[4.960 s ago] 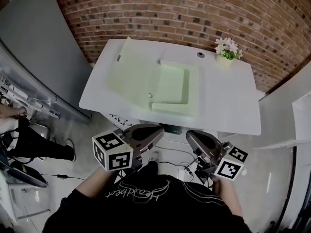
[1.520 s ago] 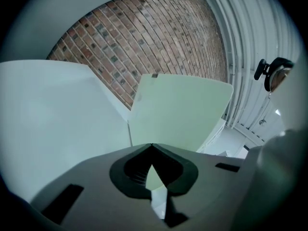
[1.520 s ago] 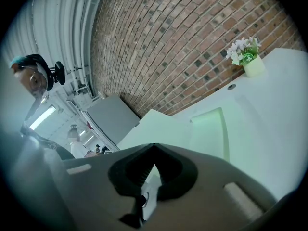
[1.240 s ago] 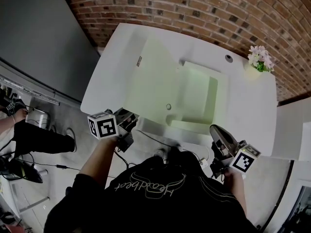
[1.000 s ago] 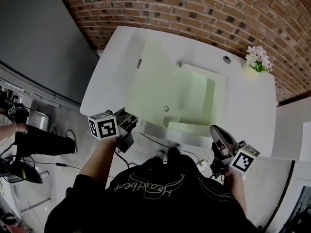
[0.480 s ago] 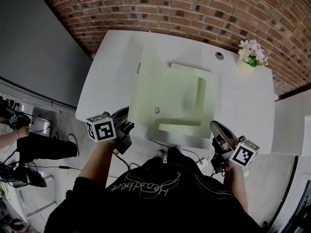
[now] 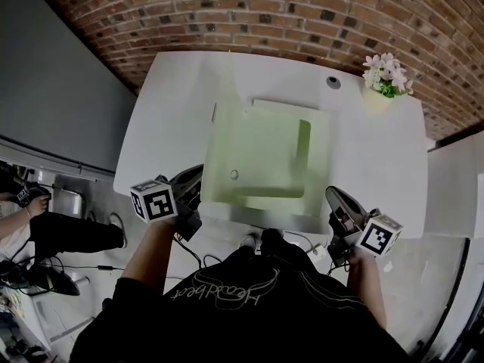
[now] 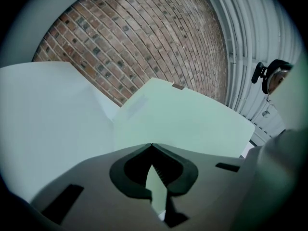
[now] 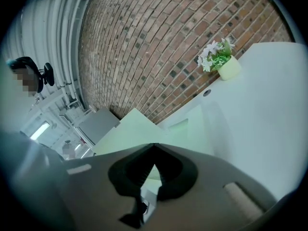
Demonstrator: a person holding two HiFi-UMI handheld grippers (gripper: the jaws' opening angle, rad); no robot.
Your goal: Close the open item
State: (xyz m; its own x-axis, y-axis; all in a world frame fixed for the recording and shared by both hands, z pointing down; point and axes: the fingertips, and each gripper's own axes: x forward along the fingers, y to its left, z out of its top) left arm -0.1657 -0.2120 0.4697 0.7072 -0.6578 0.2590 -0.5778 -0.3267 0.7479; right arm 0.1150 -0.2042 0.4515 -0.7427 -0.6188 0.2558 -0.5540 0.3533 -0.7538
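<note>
Flowerpot (image 7: pixel 384 82) on far table (image 7: pixel 162 119) corner beyond half-raised box lid (image 7: pixel 253 157); left gripper (image 7: pixel 189 181) and right gripper (image 7: pixel 334 197), jaws together.

A: Brick wall (image 7: pixel 249 13) up top: rough, matt, with pale gritty mortar lines between the courses.

B: The table (image 7: pixel 162 119) below is the opposite. White, smooth, a soft sheen, no grain at all.

A: On to the box (image 7: pixel 261 157). Pale green, flat matt, thin stiff sheets. Card or plastic, can't call it.

B: The left gripper (image 8: pixel 152 146) reads as grey moulded plastic, matt, darker and ribbed on the inside faces.

A: Its cube (image 7: pixel 153 201) carries crisp black-and-white print, no shine.

B: The pot (image 9: pixel 229 67) is pale, smooth, slightly glossy.

A: And the shirt (image 7: pixel 249 308): black cloth, soft, with pale printed lettering.
</note>
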